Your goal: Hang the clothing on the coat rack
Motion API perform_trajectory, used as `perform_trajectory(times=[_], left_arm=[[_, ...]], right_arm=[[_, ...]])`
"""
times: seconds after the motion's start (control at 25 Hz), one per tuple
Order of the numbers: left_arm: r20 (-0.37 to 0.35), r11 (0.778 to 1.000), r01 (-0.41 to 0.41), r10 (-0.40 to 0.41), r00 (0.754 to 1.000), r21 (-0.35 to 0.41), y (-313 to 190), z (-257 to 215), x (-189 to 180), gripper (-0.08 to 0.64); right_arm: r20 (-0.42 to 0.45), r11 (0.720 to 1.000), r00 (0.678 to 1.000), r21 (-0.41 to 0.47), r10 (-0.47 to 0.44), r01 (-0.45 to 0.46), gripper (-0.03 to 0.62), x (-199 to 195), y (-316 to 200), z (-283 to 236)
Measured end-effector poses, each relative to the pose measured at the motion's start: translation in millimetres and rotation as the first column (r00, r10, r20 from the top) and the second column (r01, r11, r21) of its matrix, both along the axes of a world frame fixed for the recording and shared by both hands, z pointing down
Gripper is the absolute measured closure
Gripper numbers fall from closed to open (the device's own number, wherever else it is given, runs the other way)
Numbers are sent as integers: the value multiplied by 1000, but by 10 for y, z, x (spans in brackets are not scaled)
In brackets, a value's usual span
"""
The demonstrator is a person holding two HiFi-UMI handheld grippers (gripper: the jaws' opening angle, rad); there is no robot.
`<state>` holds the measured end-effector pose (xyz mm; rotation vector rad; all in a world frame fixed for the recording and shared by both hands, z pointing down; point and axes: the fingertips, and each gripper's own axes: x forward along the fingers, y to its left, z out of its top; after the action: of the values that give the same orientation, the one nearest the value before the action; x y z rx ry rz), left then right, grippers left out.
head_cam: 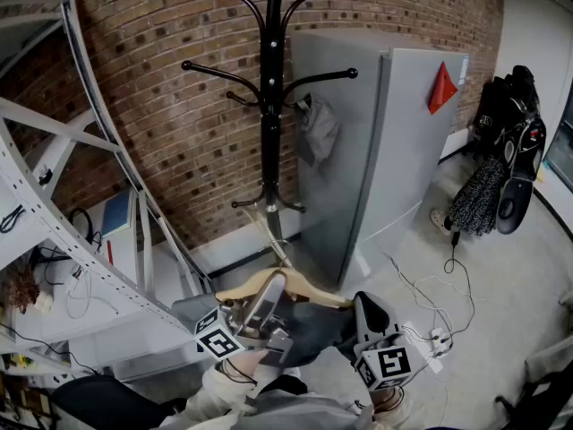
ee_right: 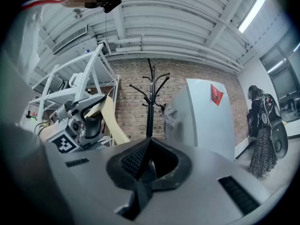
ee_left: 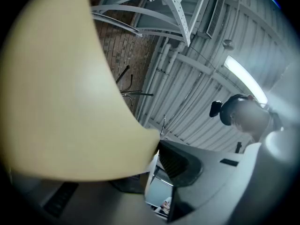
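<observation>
A black coat rack point(head_cam: 270, 106) stands against the brick wall, with a small grey cloth point(head_cam: 318, 128) on one of its right hooks. Low in the head view, a pale wooden hanger point(head_cam: 309, 289) carries a dark garment point(head_cam: 312, 328). My left gripper point(head_cam: 273, 287) is shut on the hanger's arm, which fills the left gripper view as a broad beige shape point(ee_left: 61, 102). My right gripper point(head_cam: 369, 310) is just right of the garment. Its jaws point(ee_right: 147, 162) are shut, with a dark fold of the garment pinched at the tips. The rack point(ee_right: 150, 102) stands ahead of them.
A tall grey cabinet point(head_cam: 385, 150) with a red triangle stands right of the rack. White metal shelving point(head_cam: 81, 222) fills the left side. Cables point(head_cam: 439, 303) lie on the floor at the right, with dark bags and an umbrella point(head_cam: 501, 168) by the far wall.
</observation>
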<state>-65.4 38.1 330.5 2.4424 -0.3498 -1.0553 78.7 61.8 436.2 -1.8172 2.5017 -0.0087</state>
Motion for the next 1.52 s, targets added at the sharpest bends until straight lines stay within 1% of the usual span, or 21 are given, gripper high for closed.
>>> perform_trajectory(times=[0.2, 0.36, 0.64, 0.8, 1.0, 1.2, 1.4, 1.52], left_arm=[[-5, 1000, 15, -15, 1000, 13, -301, -89, 80, 460], [-6, 1000, 23, -23, 1000, 16, -616, -118, 91, 460], [-13, 1000, 23, -23, 1000, 9, -1225, -153, 33, 460], [-18, 1000, 15, -14, 1000, 15, -1503, -166, -40, 460], [-9, 999, 0, 1, 1000, 41, -1745, -240, -21, 460], [-7, 999, -6, 6, 1000, 40, -1949, -263, -28, 460], [-2, 998, 9, -9, 1000, 56, -2116, -329, 71, 460], [2, 998, 27, -27, 1000, 52, -2203, -325, 137, 460]], right_arm=[[10, 1000, 1000, 6, 17, -17, 571, 134, -303, 12], [3, 999, 999, 4, 35, -35, 571, 175, -643, -14], [-9, 996, 997, 46, 76, -75, 571, 194, -1301, -213], [-10, 995, 996, 49, 87, -86, 571, 133, -1602, -216], [-22, 992, 993, 56, 117, -116, 571, 126, -1843, -263], [-14, 989, 989, 43, 145, -144, 571, 155, -1962, -267], [-18, 992, 993, 47, 121, -120, 571, 174, -2110, -326], [-27, 994, 995, 55, 99, -97, 571, 150, -2217, -403]])
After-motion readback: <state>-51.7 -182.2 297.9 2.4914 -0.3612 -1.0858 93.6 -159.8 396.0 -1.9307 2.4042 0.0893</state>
